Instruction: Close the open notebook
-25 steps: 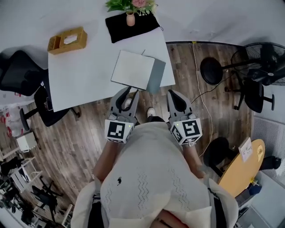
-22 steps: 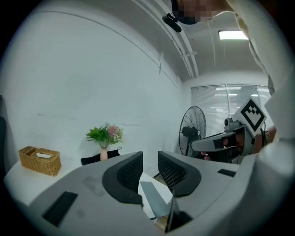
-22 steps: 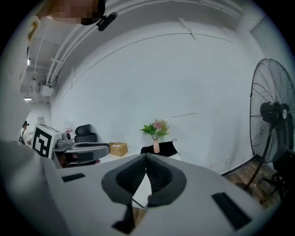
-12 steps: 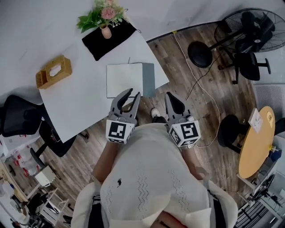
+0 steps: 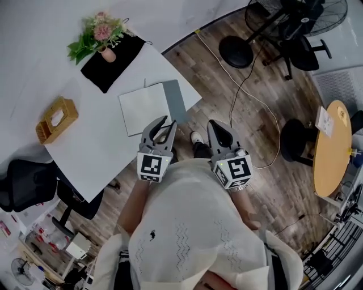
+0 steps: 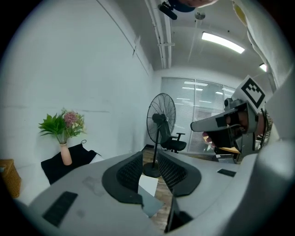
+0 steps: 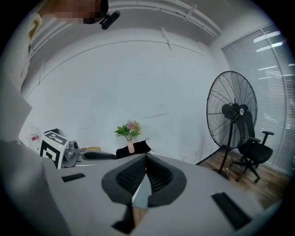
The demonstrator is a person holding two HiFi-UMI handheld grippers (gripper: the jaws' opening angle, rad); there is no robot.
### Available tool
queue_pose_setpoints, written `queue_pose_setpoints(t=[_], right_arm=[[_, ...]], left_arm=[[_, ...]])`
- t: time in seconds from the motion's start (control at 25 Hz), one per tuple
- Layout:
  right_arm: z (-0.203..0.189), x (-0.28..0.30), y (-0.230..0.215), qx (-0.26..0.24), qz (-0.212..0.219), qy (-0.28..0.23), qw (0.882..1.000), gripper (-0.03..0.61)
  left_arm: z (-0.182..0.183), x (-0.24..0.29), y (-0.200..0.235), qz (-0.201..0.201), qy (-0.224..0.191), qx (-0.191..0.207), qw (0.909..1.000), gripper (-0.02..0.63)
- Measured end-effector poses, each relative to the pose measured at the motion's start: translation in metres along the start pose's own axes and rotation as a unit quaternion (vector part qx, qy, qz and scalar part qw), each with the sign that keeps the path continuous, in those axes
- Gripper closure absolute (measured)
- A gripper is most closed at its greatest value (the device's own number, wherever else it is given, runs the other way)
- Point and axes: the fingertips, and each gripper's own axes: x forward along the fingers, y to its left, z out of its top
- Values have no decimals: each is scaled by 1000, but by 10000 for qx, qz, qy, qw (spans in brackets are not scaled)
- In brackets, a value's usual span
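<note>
The open notebook [image 5: 148, 107] lies near the white table's [image 5: 96, 147] near corner, its white page to the left and its grey cover [image 5: 175, 99] to the right. My left gripper [image 5: 169, 121] hovers just short of the notebook's near edge, jaws slightly apart and holding nothing. In the left gripper view the notebook [image 6: 148, 185] shows through the gap of the left gripper [image 6: 148, 156]. My right gripper [image 5: 214, 123] hangs over the floor right of the table corner, jaws together and empty. In the right gripper view a sliver of the notebook [image 7: 140, 193] shows below the right gripper [image 7: 145, 157].
A flower vase [image 5: 106, 54] stands on a black cloth [image 5: 116, 62] at the table's far side, a wooden tissue box [image 5: 55, 119] at its left. A black chair [image 5: 25, 187], a floor fan [image 5: 283, 14], a cable [image 5: 241, 102] and a round wooden table [image 5: 332, 147] surround me.
The head view has swung, so the table and notebook now sit further left and lower in the picture. Both grippers keep their place before the body. The notebook stays open.
</note>
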Motion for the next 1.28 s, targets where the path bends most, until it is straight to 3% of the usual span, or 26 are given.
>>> queue_pose_setpoints(t=[0.52, 0.84, 1.28], right_arm=[[-16, -17, -17, 122, -283, 218, 9993, 578], [-26, -23, -31, 179, -381, 401, 9983, 578], [-49, -27, -54, 413, -432, 761, 9953, 577]], left_arm=[[-60, 38, -28, -487, 802, 161, 9955, 492], [-123, 62, -42, -610, 1524, 325, 9859, 488], [-188, 95, -48, -228, 2285, 714, 9707, 479]])
